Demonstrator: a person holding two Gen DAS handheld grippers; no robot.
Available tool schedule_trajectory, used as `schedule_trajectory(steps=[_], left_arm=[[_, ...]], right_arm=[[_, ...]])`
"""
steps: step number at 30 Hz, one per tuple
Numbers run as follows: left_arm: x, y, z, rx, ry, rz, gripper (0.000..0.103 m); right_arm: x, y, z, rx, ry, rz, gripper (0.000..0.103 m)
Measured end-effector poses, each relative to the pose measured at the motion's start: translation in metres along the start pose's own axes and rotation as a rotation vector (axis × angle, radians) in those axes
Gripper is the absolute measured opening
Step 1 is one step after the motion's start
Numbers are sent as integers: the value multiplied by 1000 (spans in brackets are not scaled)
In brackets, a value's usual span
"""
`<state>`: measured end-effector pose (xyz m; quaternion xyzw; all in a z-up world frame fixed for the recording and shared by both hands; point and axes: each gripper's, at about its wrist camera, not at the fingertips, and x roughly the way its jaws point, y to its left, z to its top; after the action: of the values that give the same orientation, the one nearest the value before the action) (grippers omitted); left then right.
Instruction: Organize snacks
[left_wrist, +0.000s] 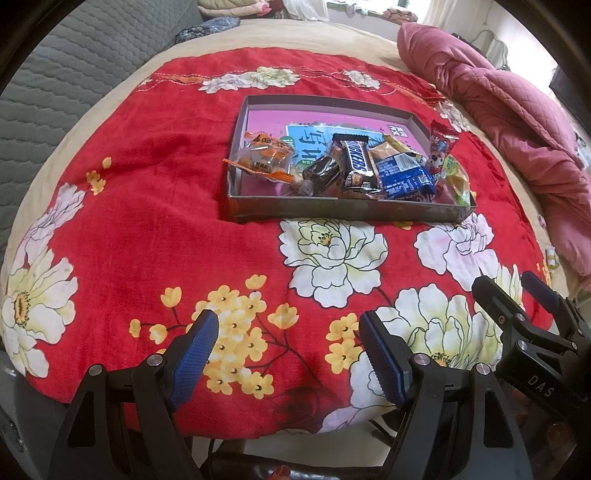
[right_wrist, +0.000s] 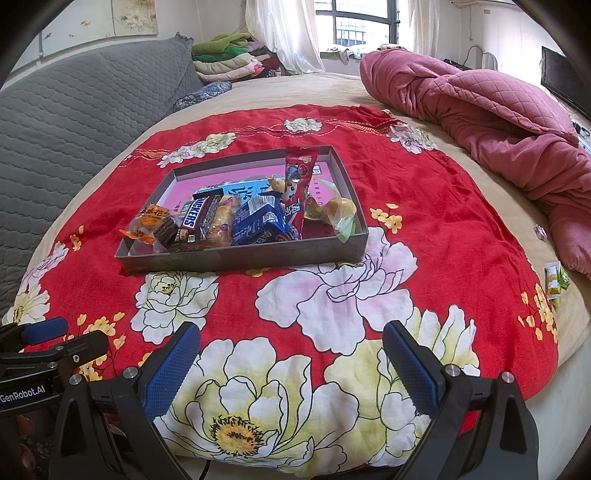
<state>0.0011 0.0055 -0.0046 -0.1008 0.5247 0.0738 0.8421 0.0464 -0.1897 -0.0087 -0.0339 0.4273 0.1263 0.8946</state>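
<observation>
blanket (left_wrist: 147, 229): red, white-yellow flowers | tray (left_wrist: 332, 212): grey | quilt (right_wrist: 480, 110): pink | fingers (left_wrist: 195, 354): blue pads

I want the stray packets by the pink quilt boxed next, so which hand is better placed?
Probably right: the green and yellow packets lie at the cloth's right edge, on the right gripper's side, and its fingers are open and empty.

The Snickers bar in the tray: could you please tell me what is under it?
The Snickers bar lies on other wrapped snacks, against a blue packet. The tray's printed pink floor directly beneath is covered.
</observation>
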Motion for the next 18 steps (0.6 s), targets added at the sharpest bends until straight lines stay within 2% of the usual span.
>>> schedule_trajectory(steps=[18], left_arm=[[2,-1,-1,1,4,-10,79]], right_arm=[[0,-1,0,1,1,-2,99]])
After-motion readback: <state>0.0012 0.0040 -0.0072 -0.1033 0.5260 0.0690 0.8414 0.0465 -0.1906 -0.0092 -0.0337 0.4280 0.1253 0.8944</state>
